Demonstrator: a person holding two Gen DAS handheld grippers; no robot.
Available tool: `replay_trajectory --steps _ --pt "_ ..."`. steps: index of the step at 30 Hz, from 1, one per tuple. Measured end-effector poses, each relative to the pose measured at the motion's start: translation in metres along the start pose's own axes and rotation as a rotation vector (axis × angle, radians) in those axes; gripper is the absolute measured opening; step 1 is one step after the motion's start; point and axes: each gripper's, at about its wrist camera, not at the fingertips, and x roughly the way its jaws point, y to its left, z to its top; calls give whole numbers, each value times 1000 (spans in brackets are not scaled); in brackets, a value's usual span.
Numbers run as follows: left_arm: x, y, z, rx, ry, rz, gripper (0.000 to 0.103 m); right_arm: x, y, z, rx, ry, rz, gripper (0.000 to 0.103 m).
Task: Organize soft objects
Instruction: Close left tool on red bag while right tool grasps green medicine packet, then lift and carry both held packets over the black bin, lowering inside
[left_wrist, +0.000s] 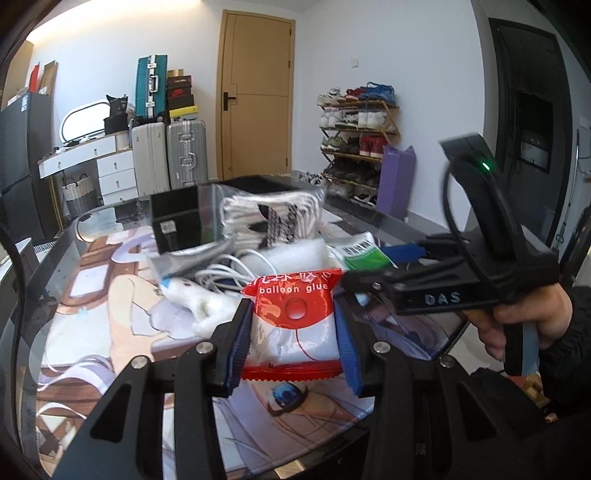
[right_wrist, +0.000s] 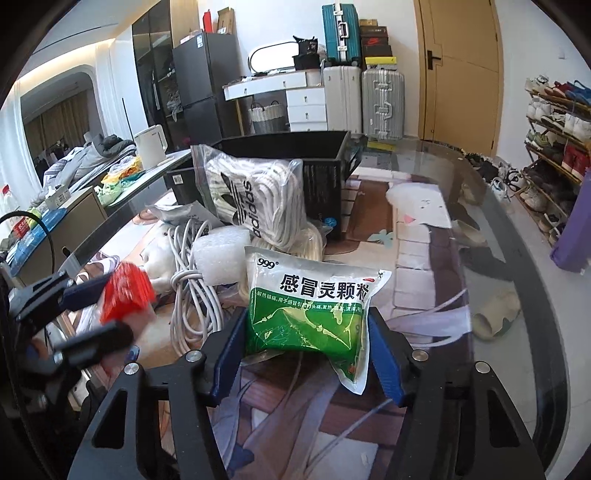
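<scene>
My left gripper (left_wrist: 293, 341) is shut on a red and white "balloon glue" packet (left_wrist: 295, 325), held above the table; it also shows blurred in the right wrist view (right_wrist: 125, 291). My right gripper (right_wrist: 306, 339) is shut on a green and white "999" medicine bag (right_wrist: 314, 306), also lifted; the bag shows in the left wrist view (left_wrist: 364, 254). Behind them lie a clear bag of white adidas socks (right_wrist: 251, 192), a white foam block (right_wrist: 221, 254), a coil of white cable (right_wrist: 188, 288) and a white soft piece (left_wrist: 199, 302).
An open black box (right_wrist: 314, 166) stands behind the sock bag at the back of the glass table with its printed mat (right_wrist: 424, 258). A white kettle (right_wrist: 149, 146) is on the counter to the left. Suitcases, a shoe rack and a door line the far wall.
</scene>
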Motion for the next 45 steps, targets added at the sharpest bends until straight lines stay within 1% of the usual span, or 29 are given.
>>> replay_trajectory --steps 11,18,22,27,30,34,39,45 --pt "-13 25 23 -59 -53 48 42 -35 -1 14 -6 -101 2 64" --pt "-18 47 44 -96 -86 89 42 -49 10 37 -49 -154 24 64" --pt "-12 58 57 -95 -93 131 42 -52 15 54 -85 -179 28 64" --pt "-4 71 70 -111 -97 155 42 -48 17 75 -110 -198 35 64" --pt "2 79 78 -131 -101 156 42 -42 17 87 -116 -205 44 64" --pt "12 86 88 -130 -109 166 42 -32 14 104 -110 -208 53 64" --pt "26 98 100 -144 -108 173 42 -16 11 123 -104 -195 67 64" --pt "46 105 102 -159 -86 169 42 1 12 134 -115 -174 77 64"
